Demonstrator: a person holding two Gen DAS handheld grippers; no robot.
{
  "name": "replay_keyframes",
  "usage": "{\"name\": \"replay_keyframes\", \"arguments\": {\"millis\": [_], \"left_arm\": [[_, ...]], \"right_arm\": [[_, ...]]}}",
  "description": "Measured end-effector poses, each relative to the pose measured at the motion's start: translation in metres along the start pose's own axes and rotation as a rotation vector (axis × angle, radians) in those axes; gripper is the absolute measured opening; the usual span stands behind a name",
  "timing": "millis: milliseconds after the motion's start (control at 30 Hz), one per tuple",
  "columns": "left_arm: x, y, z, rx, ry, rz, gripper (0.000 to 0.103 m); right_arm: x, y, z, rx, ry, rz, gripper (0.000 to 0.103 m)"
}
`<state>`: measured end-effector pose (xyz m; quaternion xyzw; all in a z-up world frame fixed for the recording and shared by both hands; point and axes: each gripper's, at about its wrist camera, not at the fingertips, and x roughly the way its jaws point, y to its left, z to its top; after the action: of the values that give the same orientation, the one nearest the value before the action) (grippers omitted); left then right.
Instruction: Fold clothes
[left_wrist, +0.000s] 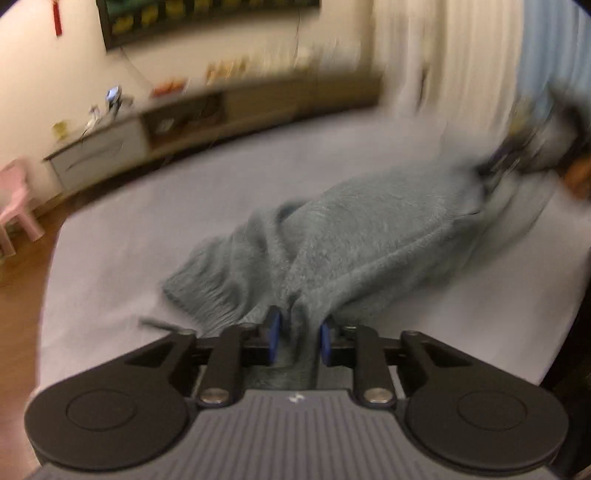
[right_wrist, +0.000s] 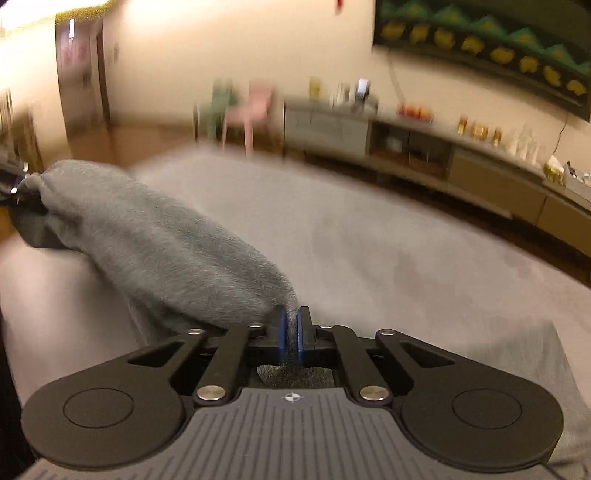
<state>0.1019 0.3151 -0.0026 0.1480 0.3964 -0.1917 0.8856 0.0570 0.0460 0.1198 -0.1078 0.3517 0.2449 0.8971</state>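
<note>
Grey fuzzy sweater (left_wrist: 354, 236) stretched over bed (left_wrist: 122, 236), left gripper (left_wrist: 298, 332) and right gripper (right_wrist: 291, 332) each clamped on it

Your left wrist camera sits just behind its fingers (left_wrist: 274, 328), low over the bed (left_wrist: 122, 240), and looks along the grey sweater (left_wrist: 351, 236) toward the right gripper (left_wrist: 517, 155), far off and blurred. Your right wrist camera looks back across the same bed from the opposite end of the sweater, with the left gripper (right_wrist: 14, 195) at its left edge. Both views share the sweater, the bed, the long TV cabinet (left_wrist: 258, 107), the framed picture (right_wrist: 480, 48) and a pink chair (left_wrist: 14, 199).
</note>
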Motion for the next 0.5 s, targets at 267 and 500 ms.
{"name": "replay_keyframes", "arguments": {"millis": [267, 500], "left_arm": [[-0.025, 0.058, -0.024, -0.347, -0.153, -0.012, 0.082], [0.045, 0.025, -0.026, -0.22, 0.061, -0.035, 0.043]], "right_arm": [[-0.012, -0.033, -0.017, 0.216, -0.061, 0.07, 0.073], [0.008, -0.129, -0.051, 0.56, -0.107, -0.137, 0.081]]}}
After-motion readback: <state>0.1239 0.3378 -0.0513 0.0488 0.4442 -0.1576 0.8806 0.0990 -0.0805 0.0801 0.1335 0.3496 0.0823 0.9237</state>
